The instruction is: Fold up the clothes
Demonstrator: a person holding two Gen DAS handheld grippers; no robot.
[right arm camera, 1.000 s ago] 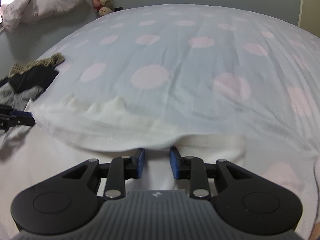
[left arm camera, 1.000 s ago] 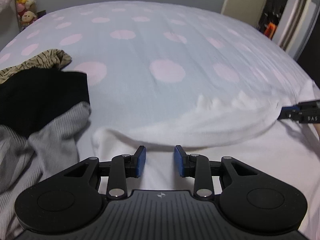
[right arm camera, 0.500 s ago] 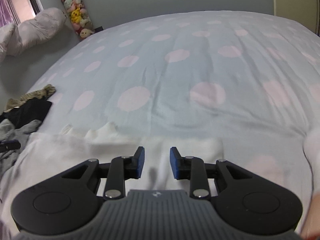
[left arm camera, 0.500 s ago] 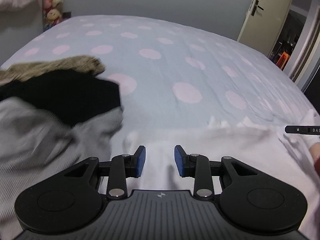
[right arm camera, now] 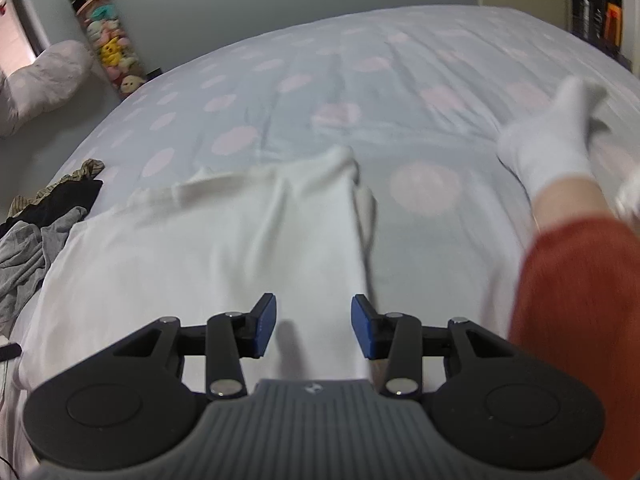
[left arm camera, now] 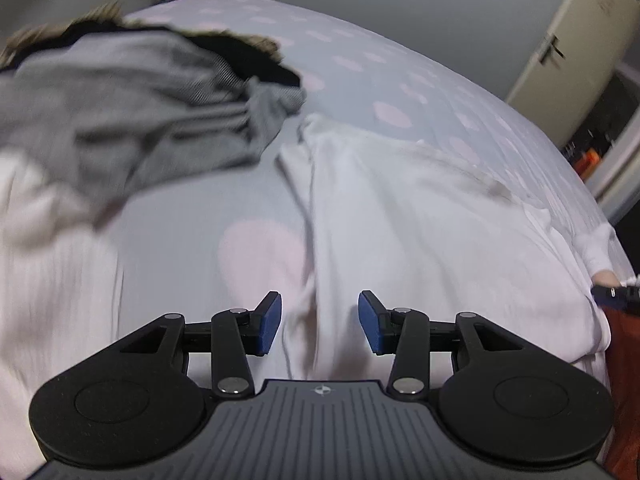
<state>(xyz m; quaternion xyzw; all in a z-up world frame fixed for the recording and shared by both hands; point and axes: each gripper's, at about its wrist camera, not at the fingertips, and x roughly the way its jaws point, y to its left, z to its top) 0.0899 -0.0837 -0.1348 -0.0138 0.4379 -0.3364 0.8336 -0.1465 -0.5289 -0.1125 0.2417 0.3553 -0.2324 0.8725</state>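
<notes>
A white garment (left arm camera: 420, 216) lies spread on the polka-dot bedsheet (right arm camera: 360, 80), its left edge bunched into long folds. The left gripper (left arm camera: 319, 322) hovers just over that left edge with its 2 blue pads well apart, holding nothing. The right gripper (right arm camera: 313, 325) hangs over the garment's right edge, jaws likewise wide and empty. A pile of grey and black clothes (left arm camera: 132, 112) sits just beyond the garment's left corner. A white-gloved hand (right arm camera: 556, 144) in a rust-red sleeve (right arm camera: 576, 320) reaches over the sheet at the right.
</notes>
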